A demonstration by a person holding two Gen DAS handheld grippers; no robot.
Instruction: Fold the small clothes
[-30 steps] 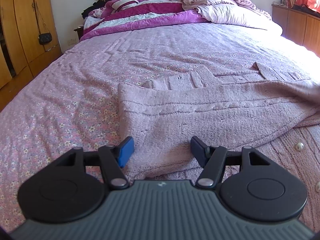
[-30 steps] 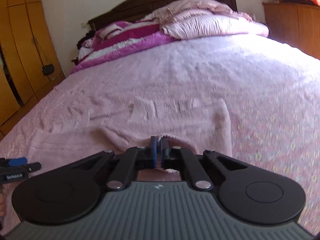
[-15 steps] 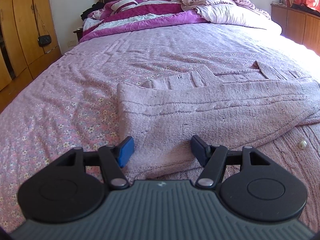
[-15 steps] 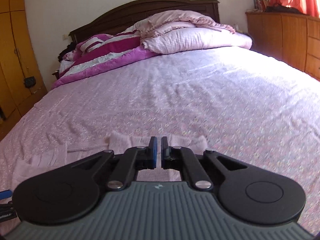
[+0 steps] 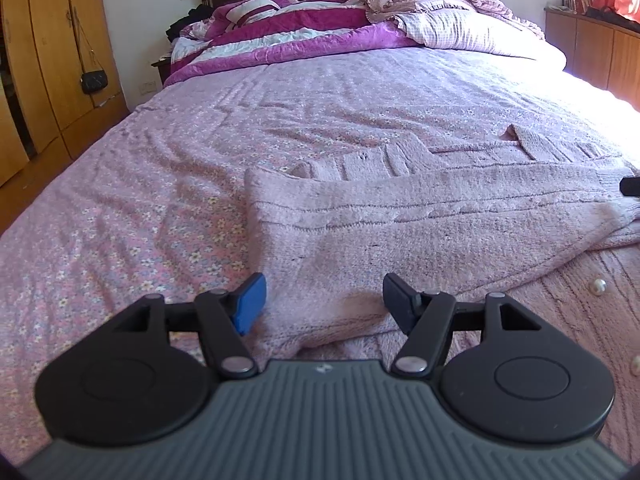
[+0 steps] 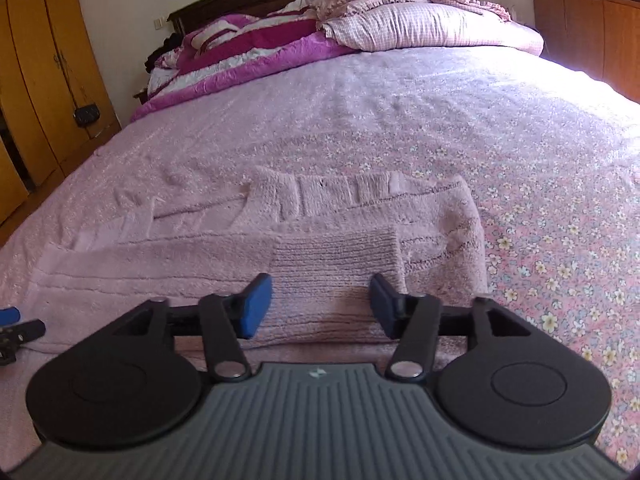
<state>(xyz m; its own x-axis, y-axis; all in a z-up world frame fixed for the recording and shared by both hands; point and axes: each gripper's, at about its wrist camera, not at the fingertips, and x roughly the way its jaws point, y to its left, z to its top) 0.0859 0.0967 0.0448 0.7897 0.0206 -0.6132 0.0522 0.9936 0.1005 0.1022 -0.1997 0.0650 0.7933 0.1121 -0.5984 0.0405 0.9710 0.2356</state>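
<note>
We find the right gripper (image 6: 316, 304) released, its jaws having just been opening, with the ribbed cuff (image 6: 340, 256) between them untouched. The left gripper (image 5: 322, 300) stands parted over the pink cardigan (image 5: 420, 232), spread mid-frame on the floral bedspread (image 5: 120, 240).

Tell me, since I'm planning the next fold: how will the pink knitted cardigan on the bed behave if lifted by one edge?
The pink knitted cardigan would probably drape limply, since its folded sleeve already sags. Its fuzzy knit likely grips rather than slips. The pearl buttons may snag.
</note>
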